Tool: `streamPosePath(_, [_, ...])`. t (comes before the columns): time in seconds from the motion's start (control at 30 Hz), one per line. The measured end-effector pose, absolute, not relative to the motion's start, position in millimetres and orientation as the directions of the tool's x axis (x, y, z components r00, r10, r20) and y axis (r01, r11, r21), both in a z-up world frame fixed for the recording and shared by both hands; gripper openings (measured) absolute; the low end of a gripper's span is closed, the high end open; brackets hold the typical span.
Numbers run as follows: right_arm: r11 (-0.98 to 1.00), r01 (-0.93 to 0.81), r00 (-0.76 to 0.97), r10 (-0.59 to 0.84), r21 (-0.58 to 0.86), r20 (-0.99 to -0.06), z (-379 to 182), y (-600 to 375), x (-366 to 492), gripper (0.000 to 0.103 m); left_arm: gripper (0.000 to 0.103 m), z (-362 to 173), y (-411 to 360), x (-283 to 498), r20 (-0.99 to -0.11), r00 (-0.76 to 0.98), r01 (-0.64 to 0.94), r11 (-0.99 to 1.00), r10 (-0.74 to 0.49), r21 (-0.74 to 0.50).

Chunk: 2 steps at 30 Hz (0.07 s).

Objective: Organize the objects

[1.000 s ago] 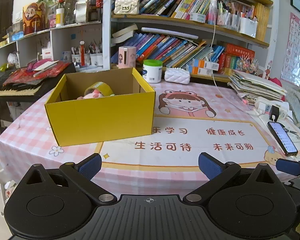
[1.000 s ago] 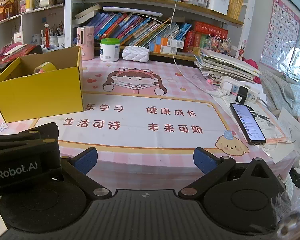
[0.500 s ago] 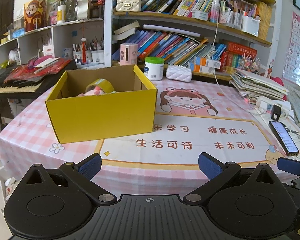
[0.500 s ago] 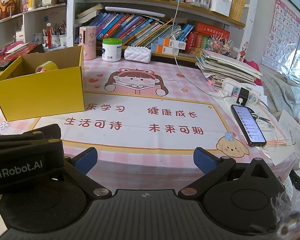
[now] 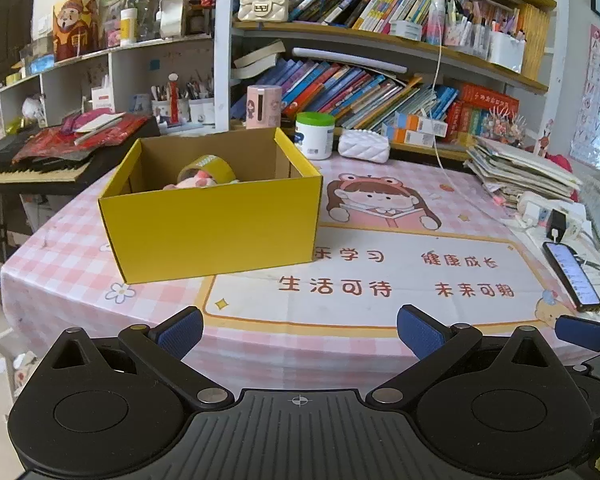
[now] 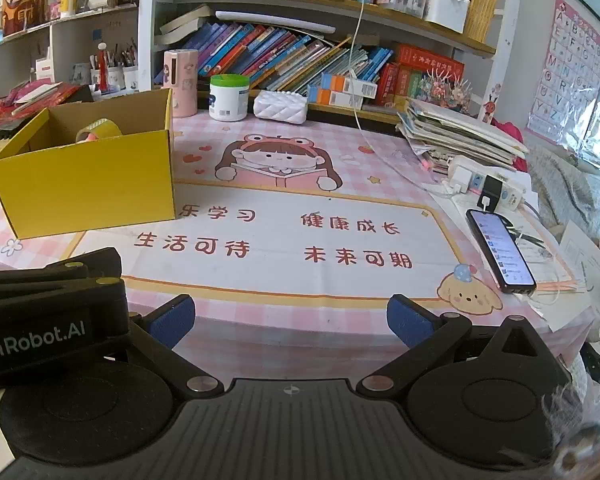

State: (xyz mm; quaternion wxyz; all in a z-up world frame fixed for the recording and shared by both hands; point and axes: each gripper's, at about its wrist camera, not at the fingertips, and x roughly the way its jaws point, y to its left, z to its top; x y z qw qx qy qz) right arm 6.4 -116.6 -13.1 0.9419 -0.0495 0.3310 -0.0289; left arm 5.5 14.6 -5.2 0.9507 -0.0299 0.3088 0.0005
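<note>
Two items are seen inside the open yellow cardboard box (image 5: 216,222): a roll of yellow-green tape (image 5: 208,168) standing on edge and, just in front of it, a pink soft object (image 5: 194,182) largely hidden by the front wall. The box is plain yellow outside and brown inside, and it is set on the left part of the desk (image 5: 60,264), partly on the printed cartoon mat (image 5: 380,276). The left tool (image 5: 299,326) is held level before the near edge of the desk, its blue-padded jaws spread wide and empty. The right tool (image 6: 291,320) is held likewise, wide apart and gripping nothing, just beside the left one. A phone (image 6: 500,250) with a lit screen is seen at the right edge of the mat, and a white jar with a green lid (image 5: 315,136) stands behind the box.
</note>
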Motion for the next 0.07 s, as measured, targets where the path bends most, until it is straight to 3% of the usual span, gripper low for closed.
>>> streamPosePath(0.07, [0.994,0.019,0.778,-0.084,-0.11,-0.622,-13.1,-115.9,7.2,0.103,0.103,-5.2,15.5,5.7,-0.587,0.809,-0.02,0.998,-0.017,-0.057])
